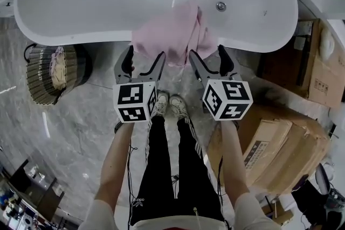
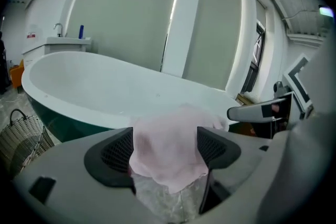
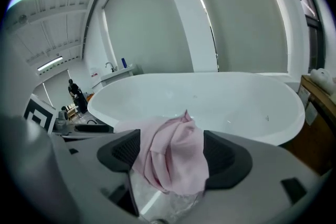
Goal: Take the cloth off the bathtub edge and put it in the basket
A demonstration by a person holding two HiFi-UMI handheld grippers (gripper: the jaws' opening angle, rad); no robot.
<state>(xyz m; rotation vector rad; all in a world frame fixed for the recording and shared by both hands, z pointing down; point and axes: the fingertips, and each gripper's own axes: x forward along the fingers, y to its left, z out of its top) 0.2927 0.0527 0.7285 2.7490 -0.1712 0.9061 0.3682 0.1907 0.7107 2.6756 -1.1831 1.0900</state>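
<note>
A pink cloth (image 1: 173, 34) hangs over the near rim of the white bathtub (image 1: 81, 37), drooping down its outer side. My left gripper (image 1: 144, 62) is just below the rim, at the cloth's lower left, jaws wide apart. My right gripper (image 1: 209, 59) stands the same way at the cloth's lower right. In the left gripper view the cloth (image 2: 169, 144) fills the gap between the open jaws, and so does the cloth (image 3: 173, 157) in the right gripper view; neither pair of pads presses on it. The wicker basket (image 1: 53, 74) stands on the floor at the left.
The basket holds something pink and shows again as the basket (image 2: 20, 136) beside the tub. Cardboard boxes (image 1: 283, 151) are stacked on the floor at my right, with another box (image 1: 318, 70) behind them. My shoes (image 1: 170, 105) stand close to the tub on the grey marble floor.
</note>
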